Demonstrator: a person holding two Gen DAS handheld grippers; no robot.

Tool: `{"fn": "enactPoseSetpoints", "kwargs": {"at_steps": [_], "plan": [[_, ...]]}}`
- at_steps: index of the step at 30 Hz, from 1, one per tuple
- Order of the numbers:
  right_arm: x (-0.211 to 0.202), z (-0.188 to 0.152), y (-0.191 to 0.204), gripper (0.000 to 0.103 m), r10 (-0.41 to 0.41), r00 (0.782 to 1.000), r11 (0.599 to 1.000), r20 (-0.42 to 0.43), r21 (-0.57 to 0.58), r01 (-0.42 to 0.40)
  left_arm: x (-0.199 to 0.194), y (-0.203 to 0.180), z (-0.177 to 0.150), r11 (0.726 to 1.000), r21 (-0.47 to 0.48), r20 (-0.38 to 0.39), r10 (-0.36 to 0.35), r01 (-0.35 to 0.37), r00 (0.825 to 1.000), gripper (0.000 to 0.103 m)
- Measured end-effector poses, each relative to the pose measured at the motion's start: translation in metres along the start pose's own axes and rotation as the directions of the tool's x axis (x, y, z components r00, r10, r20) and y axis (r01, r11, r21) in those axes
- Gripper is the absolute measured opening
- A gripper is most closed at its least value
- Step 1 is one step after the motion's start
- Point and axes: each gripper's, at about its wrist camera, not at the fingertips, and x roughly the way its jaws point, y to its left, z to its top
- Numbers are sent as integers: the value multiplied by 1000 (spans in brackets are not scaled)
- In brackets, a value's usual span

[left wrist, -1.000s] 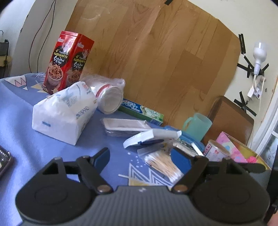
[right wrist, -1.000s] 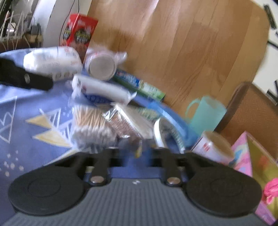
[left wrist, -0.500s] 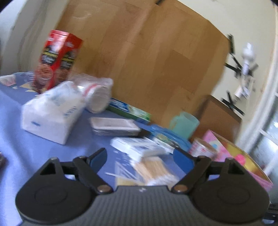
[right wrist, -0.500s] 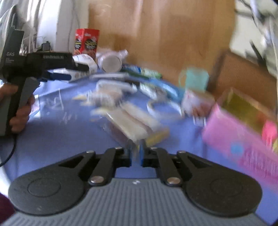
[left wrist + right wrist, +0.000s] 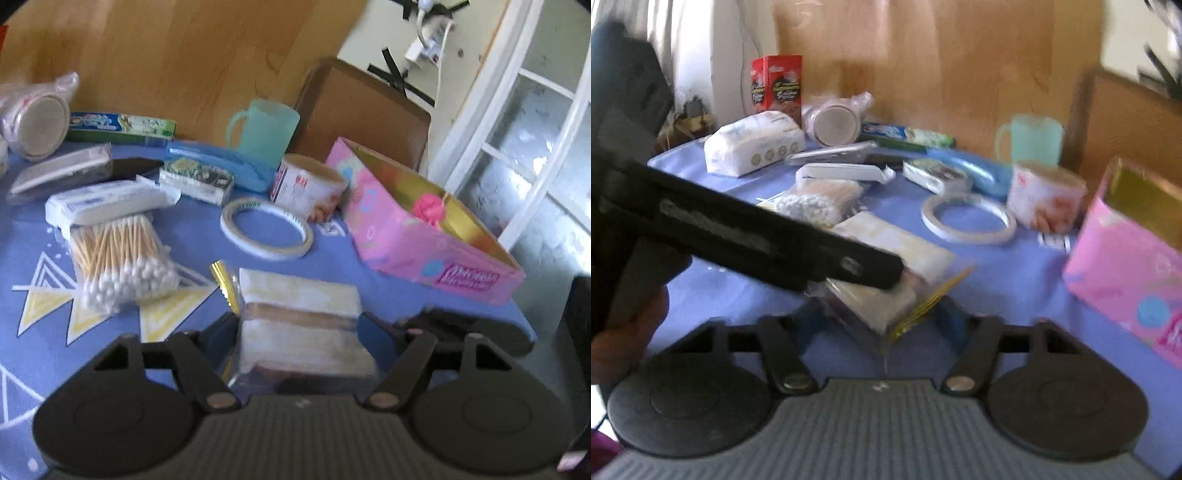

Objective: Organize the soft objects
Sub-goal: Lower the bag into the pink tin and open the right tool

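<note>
A clear bag of cream and brown sponge pads lies on the blue tablecloth. My left gripper is open, its jaws on either side of the bag. In the right wrist view the same bag lies between the open jaws of my right gripper, and the left gripper's body reaches over it. A pink box with a gold lining holds a pink soft thing. A white tissue pack lies at the far left.
Around the bag lie cotton swabs, a tape ring, a white roll, a teal mug, a toothpaste box, a blue case and a red box. A wooden board stands behind.
My left gripper swung right and came down around the bag of sponge pads. My right gripper let go of the bag and opened; the bag now lies on the cloth.
</note>
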Motion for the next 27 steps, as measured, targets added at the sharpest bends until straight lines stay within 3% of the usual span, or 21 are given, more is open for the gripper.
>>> {"fn": "enactPoseSetpoints", "kwargs": {"at_steps": [4,9,14,16,20,23,27], "plan": [[-30,-1,-14,60,-66,988,997,140,35,62,-13,-25,20,995,71,69,-79,74,994,73],[-68,2,-46,61,-247,929,969,275,69,238,12,-88,56,967,213,100,-163,139,982,73],[-79,1,-103,61,-384,890,918,244,200,342,56,-142,76,941,272,94,-232,199,968,73],[-77,0,-124,60,-437,874,890,212,239,388,76,-159,82,940,276,93,-231,198,969,73],[-70,-3,-152,61,-557,818,815,143,283,505,104,-182,85,945,282,88,-199,168,976,78],[-78,-10,-165,66,-608,784,771,128,329,545,100,-178,78,947,273,98,-201,168,975,78],[-102,-23,-172,66,-628,753,744,194,434,509,66,-139,65,959,239,134,-191,155,972,83]]}}
